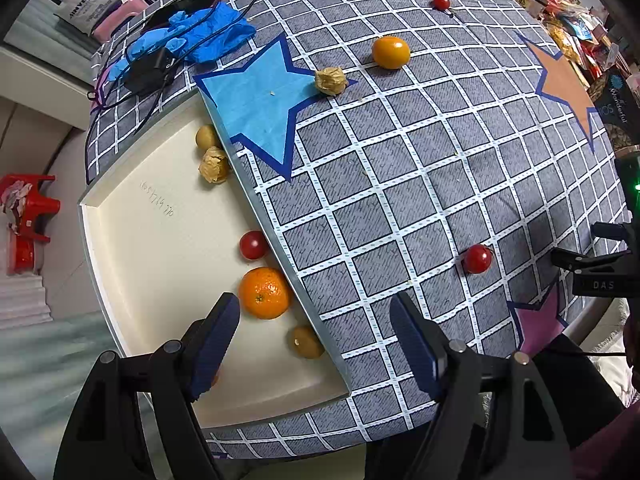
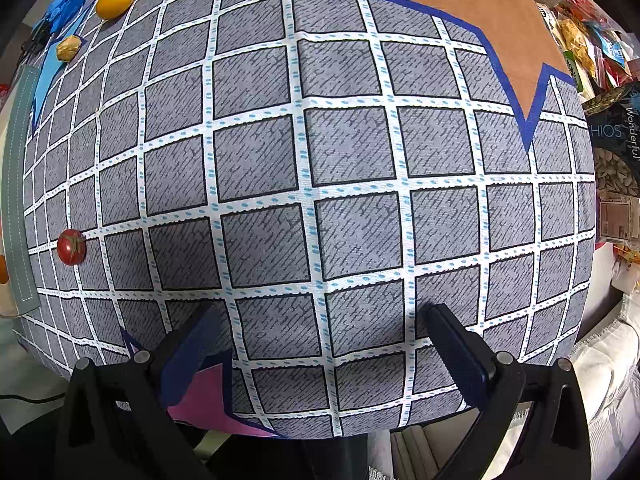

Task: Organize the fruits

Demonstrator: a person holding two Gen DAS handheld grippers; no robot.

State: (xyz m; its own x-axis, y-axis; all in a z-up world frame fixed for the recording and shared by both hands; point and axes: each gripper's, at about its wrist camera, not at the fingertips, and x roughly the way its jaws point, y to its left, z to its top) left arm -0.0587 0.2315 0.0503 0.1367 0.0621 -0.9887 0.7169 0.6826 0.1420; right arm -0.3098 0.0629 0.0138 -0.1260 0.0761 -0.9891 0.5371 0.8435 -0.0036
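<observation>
Jaws of the left hand-held gripper (image 1: 314, 344) stand spread with nothing between them, above the near end of the cream tray (image 1: 132, 264). Just ahead of the fingertips we find a mandarin (image 1: 265, 293) lying in the tray against its right wall, with a cherry tomato (image 1: 253, 245) beyond it and a small brownish fruit (image 1: 306, 342) nearer. Two more fruits, one of them a husked physalis (image 1: 215, 165), rest at the tray's far end.

The right hand-held gripper (image 2: 320, 340) is likewise spread and empty, over bare checked cloth on the desk (image 2: 360, 160).

Fruits remaining on the desk: a loose cherry tomato (image 1: 477, 259) nearest the grippers, a loose physalis (image 1: 330, 80) on the blue star, a yellow-orange fruit (image 1: 391, 52) beyond it, and another tomato (image 1: 441, 1) at the far edge.

We judge the loose cherry tomato light, smooth-skinned, likely to roll and easily crushed; take it across its widest part with gentle closure. The physalis husk appears papery and fragile; grip the body, not the husk tips.
</observation>
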